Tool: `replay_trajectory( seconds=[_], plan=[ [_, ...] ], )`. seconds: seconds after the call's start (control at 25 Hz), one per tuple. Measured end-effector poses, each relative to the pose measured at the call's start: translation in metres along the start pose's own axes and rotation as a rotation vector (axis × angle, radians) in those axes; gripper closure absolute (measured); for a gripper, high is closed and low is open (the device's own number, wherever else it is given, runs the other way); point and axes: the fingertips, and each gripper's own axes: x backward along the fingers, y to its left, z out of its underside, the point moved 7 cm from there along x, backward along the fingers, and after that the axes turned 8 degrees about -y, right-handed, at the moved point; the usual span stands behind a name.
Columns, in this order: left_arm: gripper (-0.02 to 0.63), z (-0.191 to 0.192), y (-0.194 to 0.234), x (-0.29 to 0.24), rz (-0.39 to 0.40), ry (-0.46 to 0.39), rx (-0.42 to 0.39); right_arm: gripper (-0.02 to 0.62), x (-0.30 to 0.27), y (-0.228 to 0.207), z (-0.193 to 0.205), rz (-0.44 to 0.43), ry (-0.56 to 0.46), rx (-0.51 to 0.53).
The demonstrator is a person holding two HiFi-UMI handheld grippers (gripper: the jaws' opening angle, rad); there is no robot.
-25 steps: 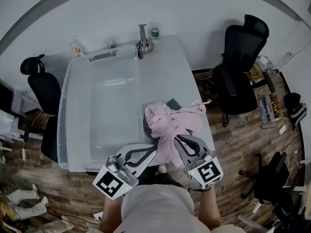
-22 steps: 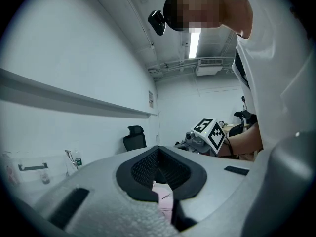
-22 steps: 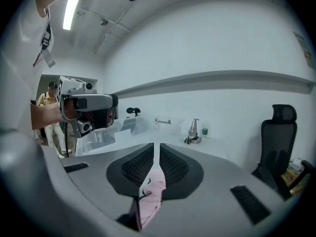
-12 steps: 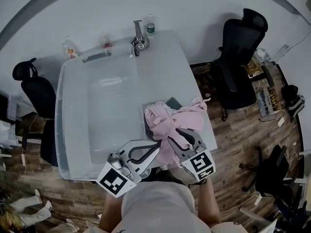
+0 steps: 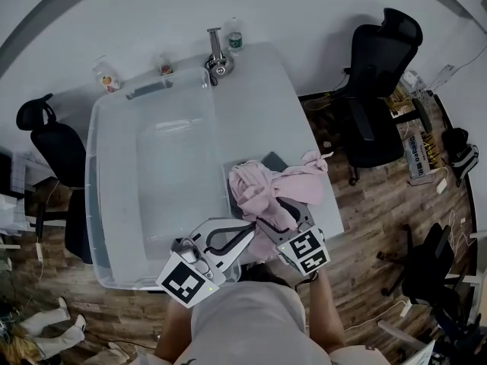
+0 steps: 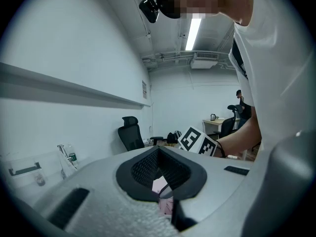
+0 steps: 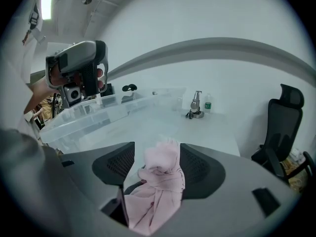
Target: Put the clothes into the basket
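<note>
The clear basket [image 5: 94, 175] stood on the white table [image 5: 259, 97] to the left of both pairs of jaws, and no clothing showed in it. The left gripper [image 5: 242, 233] had its jaws drawn nearly together, with a sliver of the pink garment [image 5: 268, 190] caught in the narrow slit between its pads [image 6: 143, 169]. The garment lay bunched on the table's near right part, just ahead of those jaws and outside the basket, one sleeve trailing away to the right. The right gripper [image 5: 277, 213] reached into the same heap from the near side. Its jaws were opening, about half spread, and a gathered fold of pink cloth stood up between them, closer to the right pad than the left. Well beyond both jaws, at the table's far edge, stood a small green-labelled bottle [image 5: 234, 42]. A black office chair [image 5: 377, 90] stood off to the right.
</note>
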Motion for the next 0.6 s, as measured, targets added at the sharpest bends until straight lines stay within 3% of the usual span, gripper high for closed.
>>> replay_trajectory(
  seconds=[0.32,0.6],
  plan=[
    [0.601,0.007,0.012,-0.005,0.026,0.024,0.008,0.291,-0.017,-0.006,0.011,-0.007,0.065,-0.025],
    [0.601,0.013,0.021,-0.006,0.039,0.032,0.023,0.198,-0.038,-0.008,0.027,-0.017,0.112,-0.044]
  ],
)
